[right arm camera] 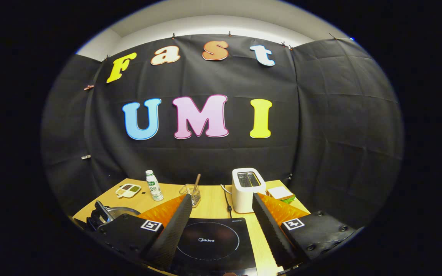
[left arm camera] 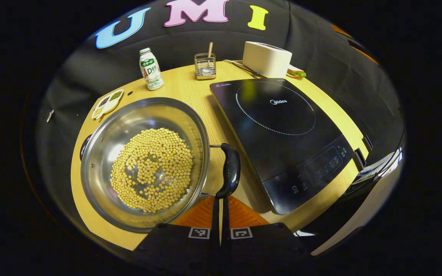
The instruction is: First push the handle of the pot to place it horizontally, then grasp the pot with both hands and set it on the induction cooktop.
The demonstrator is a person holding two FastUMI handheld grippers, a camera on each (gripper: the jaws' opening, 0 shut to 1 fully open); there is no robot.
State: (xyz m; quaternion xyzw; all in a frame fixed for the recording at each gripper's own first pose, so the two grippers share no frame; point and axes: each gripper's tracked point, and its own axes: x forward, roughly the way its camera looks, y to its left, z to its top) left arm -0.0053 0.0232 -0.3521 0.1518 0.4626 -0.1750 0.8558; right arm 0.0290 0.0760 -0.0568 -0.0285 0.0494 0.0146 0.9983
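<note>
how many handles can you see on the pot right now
2. A long black handle on the pot's side facing the induction cooktop, at the left gripper's fingers; a short dark handle on the opposite rim.

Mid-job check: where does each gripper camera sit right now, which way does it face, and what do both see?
Left gripper view: above the table's near edge, looking down at the pot of beans; its left gripper shut at the pot handle.
Right gripper view: low over the induction cooktop, facing the booth wall; its right gripper open.
Shared: cooktop, toaster, bottle.
</note>
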